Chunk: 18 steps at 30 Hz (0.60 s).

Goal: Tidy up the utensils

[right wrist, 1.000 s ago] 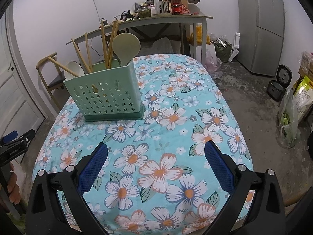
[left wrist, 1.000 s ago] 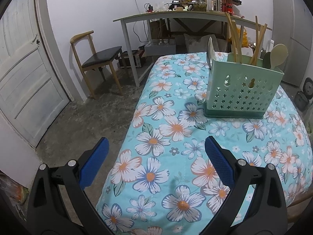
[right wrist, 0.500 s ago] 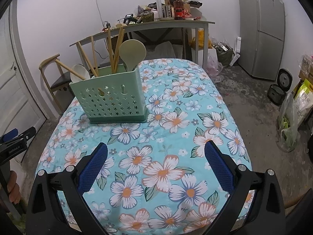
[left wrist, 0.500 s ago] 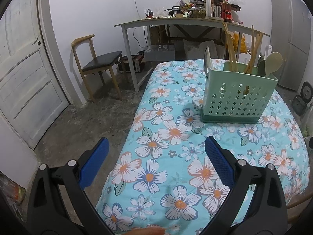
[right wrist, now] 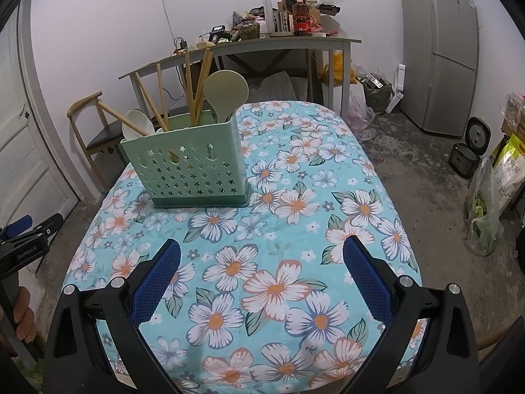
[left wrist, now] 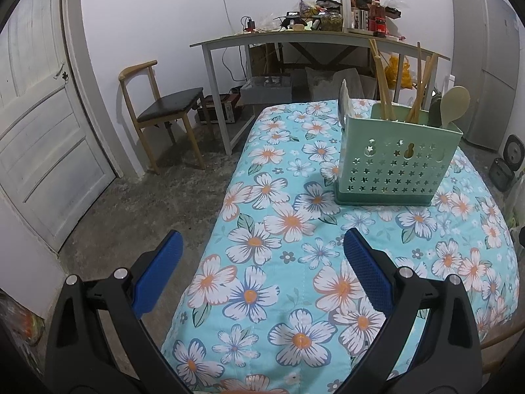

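Observation:
A mint-green utensil caddy (left wrist: 397, 164) (right wrist: 190, 164) with star holes stands upright on the floral tablecloth (left wrist: 295, 262) (right wrist: 279, 229). Wooden chopsticks (left wrist: 382, 85) (right wrist: 197, 85), a pale green rice paddle (left wrist: 454, 105) (right wrist: 226, 93) and a white spoon (right wrist: 137, 128) stick out of it. My left gripper (left wrist: 262, 262) hangs open over the table's near left corner, well short of the caddy, with nothing between its blue pads. My right gripper (right wrist: 262, 266) is open over the near edge, also holding nothing. The left gripper (right wrist: 29, 233) and a hand show at the right view's left border.
A wooden chair (left wrist: 164, 111) and a white door (left wrist: 42, 131) lie to the left. A cluttered grey desk (left wrist: 311, 36) (right wrist: 262, 46) stands behind the table. A fridge (right wrist: 439, 49), a rice cooker (right wrist: 466, 154) and bags (right wrist: 492, 210) line the right side.
Both grippers have drawn back and risen a little from the caddy, which looks smaller and farther away. Both stayed open and nothing on the table moved.

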Each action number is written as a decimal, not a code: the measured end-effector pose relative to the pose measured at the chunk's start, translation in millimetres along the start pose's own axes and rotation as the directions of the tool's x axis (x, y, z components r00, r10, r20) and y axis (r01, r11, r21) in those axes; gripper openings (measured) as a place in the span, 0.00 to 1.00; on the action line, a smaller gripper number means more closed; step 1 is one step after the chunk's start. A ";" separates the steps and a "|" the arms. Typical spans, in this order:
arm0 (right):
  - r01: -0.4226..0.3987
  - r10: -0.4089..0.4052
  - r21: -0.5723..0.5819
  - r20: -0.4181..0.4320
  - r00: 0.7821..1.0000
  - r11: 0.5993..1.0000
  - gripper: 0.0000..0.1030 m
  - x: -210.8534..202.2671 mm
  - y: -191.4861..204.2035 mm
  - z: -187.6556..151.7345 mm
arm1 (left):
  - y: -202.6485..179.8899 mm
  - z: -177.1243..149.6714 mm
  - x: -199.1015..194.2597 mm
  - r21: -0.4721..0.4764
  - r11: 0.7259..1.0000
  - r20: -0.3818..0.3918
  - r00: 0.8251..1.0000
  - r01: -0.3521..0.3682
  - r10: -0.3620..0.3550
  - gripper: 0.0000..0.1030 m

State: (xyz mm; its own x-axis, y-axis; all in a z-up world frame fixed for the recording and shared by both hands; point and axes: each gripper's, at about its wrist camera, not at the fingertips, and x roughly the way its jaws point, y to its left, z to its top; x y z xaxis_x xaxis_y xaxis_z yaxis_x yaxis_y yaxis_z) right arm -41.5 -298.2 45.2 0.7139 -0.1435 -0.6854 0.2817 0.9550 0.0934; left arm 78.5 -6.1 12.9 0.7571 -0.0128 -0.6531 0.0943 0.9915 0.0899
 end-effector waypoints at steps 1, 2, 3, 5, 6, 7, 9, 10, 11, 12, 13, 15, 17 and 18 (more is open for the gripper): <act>0.000 0.000 -0.001 0.000 1.000 1.000 0.94 -0.3 0.1 0.2 | 0.0 -0.1 -0.1 -0.001 1.000 0.000 1.000 0.000 0.000 0.92; -0.001 0.001 -0.002 0.001 1.000 1.000 0.94 -0.3 0.2 0.3 | 0.1 -0.1 0.0 -0.001 1.000 0.000 1.000 0.000 0.000 0.92; -0.001 0.001 -0.001 0.001 1.000 1.000 0.94 -0.2 0.1 0.3 | 0.2 0.2 -0.8 0.000 1.000 0.001 1.000 0.001 -0.001 0.92; -0.001 0.001 -0.001 0.002 1.000 1.000 0.94 -0.4 0.3 0.2 | 0.3 0.1 -1.2 0.000 1.000 0.001 1.000 0.001 -0.001 0.92; -0.001 0.001 -0.001 0.002 1.000 1.000 0.94 -0.4 0.4 0.2 | 0.2 0.1 -0.7 0.000 1.000 0.000 1.000 0.001 -0.001 0.92; -0.001 0.001 -0.001 0.001 1.000 1.000 0.94 -0.2 0.3 0.2 | 0.2 0.0 -1.0 0.000 1.000 0.000 1.000 0.001 -0.001 0.92; -0.001 0.001 -0.001 0.002 1.000 1.000 0.94 -0.5 0.7 0.1 | 0.1 0.0 -0.8 0.000 1.000 0.001 1.000 0.000 0.000 0.92; -0.001 0.001 0.000 0.001 1.000 1.000 0.94 0.0 0.2 0.2 | 0.1 -0.1 -1.0 0.001 1.000 0.001 1.000 0.001 -0.001 0.92; -0.001 0.001 0.000 0.001 1.000 1.000 0.94 -0.2 0.5 0.1 | 0.1 -0.2 -1.2 0.001 1.000 0.001 1.000 0.001 -0.001 0.92; -0.001 0.001 -0.001 0.000 1.000 1.000 0.94 -0.4 0.7 0.1 | -0.1 -0.4 -1.1 0.001 1.000 0.000 1.000 0.001 -0.001 0.92; 0.000 0.000 -0.001 0.001 1.000 1.000 0.94 -0.4 0.6 0.1 | -0.1 -0.4 -0.8 0.000 1.000 0.000 1.000 0.000 0.000 0.92; -0.002 0.002 -0.001 0.001 1.000 1.000 0.94 -0.7 0.9 0.1 | -0.1 -0.5 -1.4 0.001 1.000 0.000 1.000 0.001 -0.001 0.92; -0.001 0.001 -0.002 0.002 1.000 1.000 0.94 -0.6 1.0 0.0 | -0.1 -0.2 -2.2 0.002 1.000 0.000 1.000 0.000 0.000 0.92; 0.000 0.000 -0.001 0.002 1.000 1.000 0.94 -0.2 0.7 0.0 | -0.1 -0.2 -2.4 0.002 1.000 0.001 1.000 0.001 -0.001 0.92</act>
State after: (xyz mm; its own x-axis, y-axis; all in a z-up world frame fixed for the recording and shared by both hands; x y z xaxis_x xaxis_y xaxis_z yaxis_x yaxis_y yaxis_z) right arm -41.4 -297.5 45.4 0.7151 -0.1438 -0.6841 0.2808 0.9553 0.0927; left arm 76.6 -6.2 14.3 0.7577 -0.0137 -0.6524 0.0961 0.9912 0.0909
